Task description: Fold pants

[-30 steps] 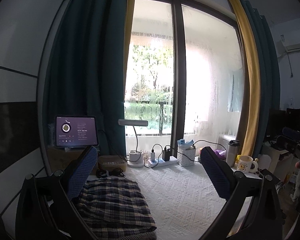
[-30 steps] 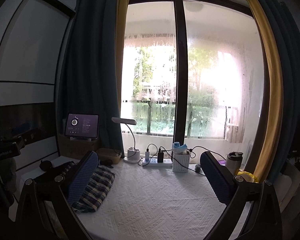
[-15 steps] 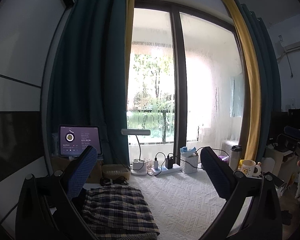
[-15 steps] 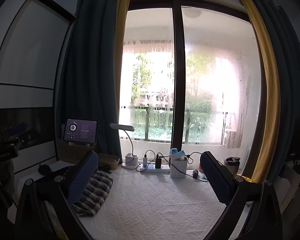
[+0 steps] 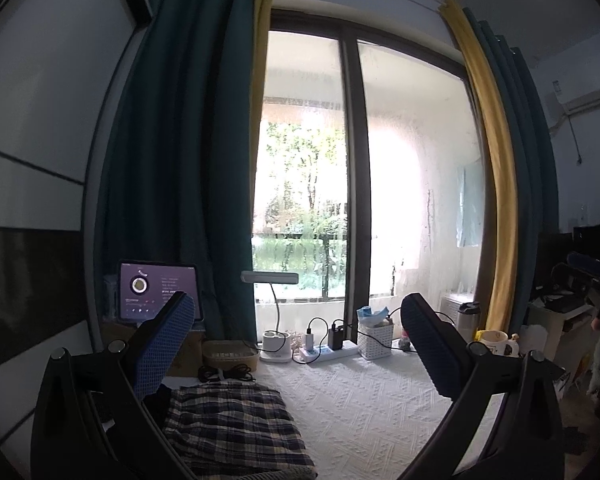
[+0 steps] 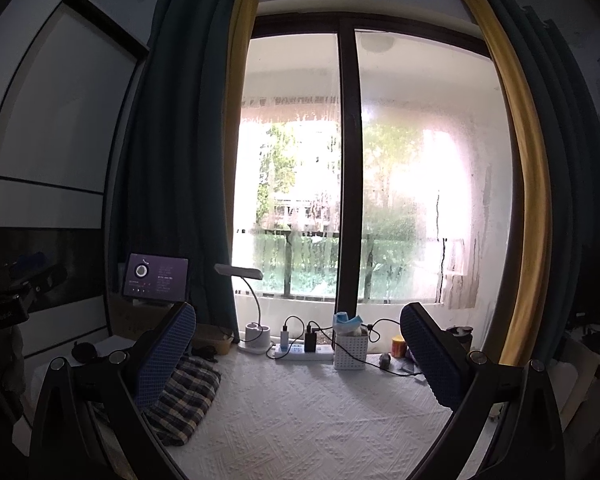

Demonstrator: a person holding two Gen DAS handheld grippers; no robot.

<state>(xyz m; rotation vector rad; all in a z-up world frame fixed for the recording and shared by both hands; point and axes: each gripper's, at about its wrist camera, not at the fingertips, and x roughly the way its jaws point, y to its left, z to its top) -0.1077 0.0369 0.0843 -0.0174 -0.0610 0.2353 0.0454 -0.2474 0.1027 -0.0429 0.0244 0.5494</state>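
Above the white table cover (image 5: 364, 404), the left gripper (image 5: 296, 320) is spread wide and empty, its blue pads touching nothing; the right gripper (image 6: 296, 322) is likewise released and clear of the cloth; the folded plaid pants (image 5: 232, 424) lie on the cover's left part, below the left gripper's left pad, and in the right wrist view they (image 6: 184, 396) sit partly behind that gripper's left finger; beyond the pants a coil of black cable (image 5: 226, 374) and a small basket (image 5: 230, 354) stand toward the window (image 5: 340, 184), with a desk lamp (image 5: 274, 320), a power strip (image 5: 328, 352) and a white mesh bin (image 5: 374, 340) along the cover's far edge; a lit tablet (image 5: 158, 290) stands behind the pants; a mug (image 5: 496, 340) sits past the cover's right end; compared with a second ago both views have tilted upward, showing more window and less cover, while the pants have not moved.
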